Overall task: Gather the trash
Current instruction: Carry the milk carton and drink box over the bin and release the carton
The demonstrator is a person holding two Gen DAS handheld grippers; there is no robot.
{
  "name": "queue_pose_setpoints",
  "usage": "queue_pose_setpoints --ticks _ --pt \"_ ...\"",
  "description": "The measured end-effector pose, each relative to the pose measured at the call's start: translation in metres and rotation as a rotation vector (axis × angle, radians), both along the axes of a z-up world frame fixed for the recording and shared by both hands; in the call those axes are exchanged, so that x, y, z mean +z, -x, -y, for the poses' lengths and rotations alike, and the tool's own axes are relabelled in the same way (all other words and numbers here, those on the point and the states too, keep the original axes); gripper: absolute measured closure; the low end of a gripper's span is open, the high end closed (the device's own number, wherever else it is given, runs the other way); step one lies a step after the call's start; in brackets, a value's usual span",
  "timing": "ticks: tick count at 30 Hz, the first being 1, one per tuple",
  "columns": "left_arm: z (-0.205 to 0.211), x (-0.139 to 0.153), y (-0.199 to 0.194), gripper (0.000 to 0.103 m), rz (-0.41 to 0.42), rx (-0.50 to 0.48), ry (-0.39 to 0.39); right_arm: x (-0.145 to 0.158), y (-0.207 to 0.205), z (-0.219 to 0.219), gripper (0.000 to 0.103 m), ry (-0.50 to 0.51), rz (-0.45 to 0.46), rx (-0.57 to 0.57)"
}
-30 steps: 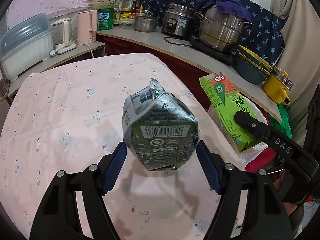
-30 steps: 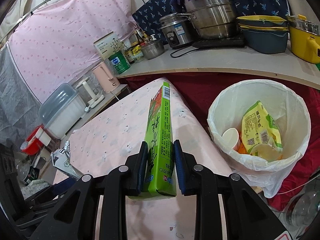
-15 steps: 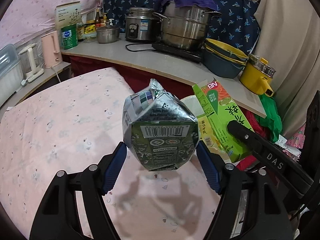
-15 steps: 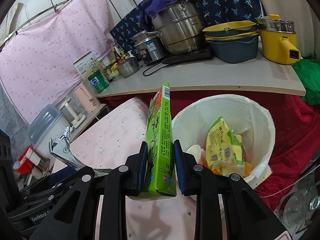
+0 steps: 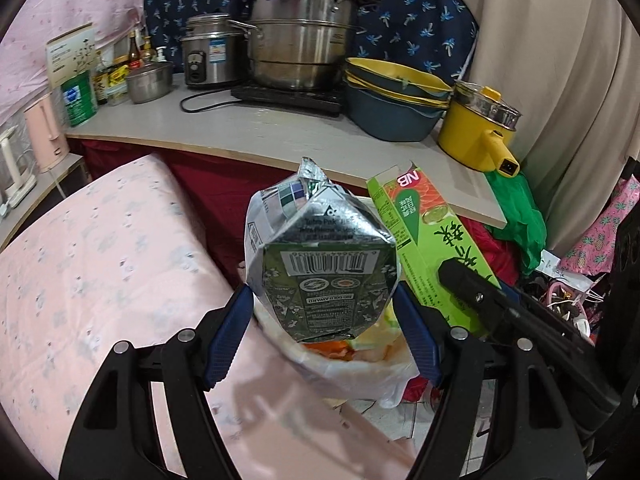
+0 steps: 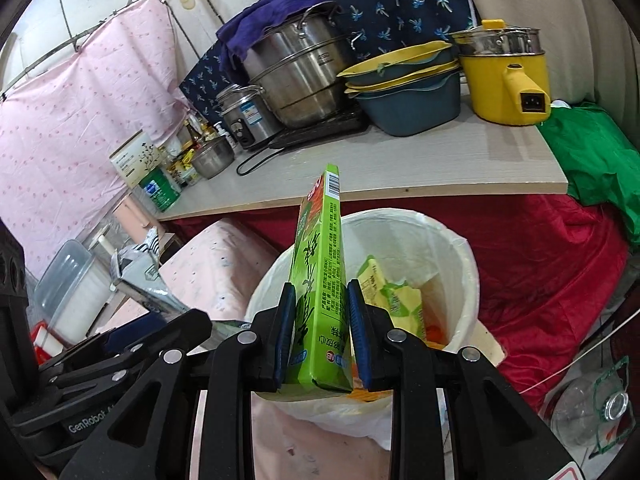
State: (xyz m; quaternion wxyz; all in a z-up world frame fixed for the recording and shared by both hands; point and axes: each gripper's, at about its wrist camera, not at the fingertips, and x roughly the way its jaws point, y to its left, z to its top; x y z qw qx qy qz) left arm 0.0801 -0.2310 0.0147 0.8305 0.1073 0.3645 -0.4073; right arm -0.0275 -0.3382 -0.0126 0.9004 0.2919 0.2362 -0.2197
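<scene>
Left wrist view, left claw (image 5: 322, 312) gripping one crumpled carton (image 5: 320, 268), right claw (image 6: 320, 332) clamping one green box (image 6: 322, 292) (over one bin (image 6: 460, 280))

Home kitchen: steamer pot (image 5: 302, 46), rice cooker (image 5: 210, 56), counter (image 5: 280, 132).

In the left wrist view the crushed carton (image 5: 322, 264) covers most of the bin's (image 5: 360, 368) mouth, so only a strip of orange and yellow shows inside. In the right wrist view the green box (image 6: 320, 292) hides the bin's near left side, and its small print is too fine to read. The clear bottle (image 6: 588, 408) is cut off at that view's lower right edge
</scene>
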Motion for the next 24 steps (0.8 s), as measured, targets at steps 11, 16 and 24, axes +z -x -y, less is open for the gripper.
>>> queue_pose_setpoints --ticks 11,16,24 --pt "0.036 -0.005 -0.028 0.021 -0.097 0.027 0.077 -0.012 0.011 0.029 0.078 -0.008 -0.021 -0.059" --pt "0.034 -0.005 -0.034 0.02 -0.084 0.048 0.07 -0.016 0.008 0.032 0.078 -0.013 -0.029 -0.054" --pt "0.024 -0.007 -0.036 0.02 -0.042 0.078 0.018 -0.019 -0.008 0.024 0.078 -0.015 -0.038 -0.015"
